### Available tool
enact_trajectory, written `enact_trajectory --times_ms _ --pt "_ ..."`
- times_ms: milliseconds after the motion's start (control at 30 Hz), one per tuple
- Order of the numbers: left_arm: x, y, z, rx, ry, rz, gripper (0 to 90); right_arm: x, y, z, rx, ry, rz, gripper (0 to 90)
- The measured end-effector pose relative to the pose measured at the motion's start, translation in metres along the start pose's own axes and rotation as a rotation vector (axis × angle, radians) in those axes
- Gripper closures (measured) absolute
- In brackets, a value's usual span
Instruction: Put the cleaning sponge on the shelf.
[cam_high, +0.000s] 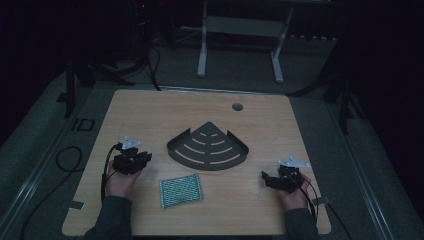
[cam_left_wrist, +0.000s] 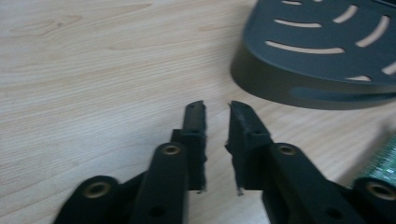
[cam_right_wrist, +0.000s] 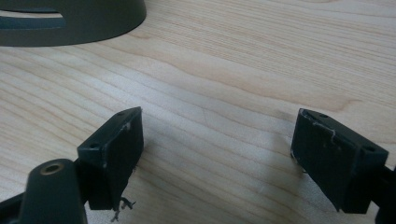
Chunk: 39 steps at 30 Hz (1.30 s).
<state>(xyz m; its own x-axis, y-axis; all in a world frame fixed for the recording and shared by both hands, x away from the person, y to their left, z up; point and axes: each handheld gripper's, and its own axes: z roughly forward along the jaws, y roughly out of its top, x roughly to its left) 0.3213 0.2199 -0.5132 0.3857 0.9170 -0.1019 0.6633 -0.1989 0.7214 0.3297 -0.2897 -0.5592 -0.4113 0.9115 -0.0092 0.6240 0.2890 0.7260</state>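
A dark grey fan-shaped slotted tray (cam_high: 183, 145) lies in the middle of the wooden table (cam_high: 150, 110). A green woven pad (cam_high: 181, 190) lies flat just in front of it. My left gripper (cam_high: 144, 158) rests low over the table left of the tray, its jaws a narrow gap apart with nothing between them (cam_left_wrist: 217, 106). The tray's curved wall (cam_left_wrist: 299, 88) sits ahead and to the right, and the pad's edge (cam_left_wrist: 383, 158) shows at far right. My right gripper (cam_high: 268, 179) is right of the pad, wide open over bare wood (cam_right_wrist: 217, 126), with the tray's rim (cam_right_wrist: 70, 23) at upper left.
A round cable hole (cam_high: 237, 106) sits near the table's far edge. White frame legs (cam_high: 202, 55) stand on the floor beyond. Cables (cam_high: 65, 160) trail off the table's left side. The room around is dark.
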Motion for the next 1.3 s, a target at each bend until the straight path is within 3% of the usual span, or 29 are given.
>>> enact_trajectory --times_ms 133,167,333,367,500,833,1100,1300 --pt "-0.006 0.001 -0.006 -0.006 -0.047 0.016 89.4 0.0 0.0 0.0 -0.001 0.0 -0.001 16.4" --pt "-0.007 0.001 -0.007 -0.003 -0.07 0.019 89.7 0.0 0.0 0.0 -0.001 0.0 -0.001 16.4" --pt "-0.016 0.001 -0.009 0.01 -0.1 0.059 90.0 0.0 0.0 0.0 -0.001 0.0 -0.001 16.4" --pt "-0.022 0.002 -0.01 0.017 -0.12 0.091 90.0 0.0 0.0 0.0 -0.001 0.0 -0.001 16.4" --pt "-0.035 0.002 -0.008 0.033 -0.143 0.147 90.0 0.0 0.0 0.0 -0.001 0.0 -0.001 16.4" --pt "-0.062 -0.002 0.0 0.072 -0.203 0.246 90.0 0.0 0.0 0.0 -0.001 0.0 -0.001 16.4" --pt "-0.083 -0.008 0.01 0.135 -0.261 0.309 90.0 0.0 0.0 0.0 -0.001 0.0 -0.001 16.4" --pt "-0.088 -0.012 0.012 0.178 -0.284 0.34 90.0 0.0 0.0 0.0 -0.001 0.0 -0.001 16.4"
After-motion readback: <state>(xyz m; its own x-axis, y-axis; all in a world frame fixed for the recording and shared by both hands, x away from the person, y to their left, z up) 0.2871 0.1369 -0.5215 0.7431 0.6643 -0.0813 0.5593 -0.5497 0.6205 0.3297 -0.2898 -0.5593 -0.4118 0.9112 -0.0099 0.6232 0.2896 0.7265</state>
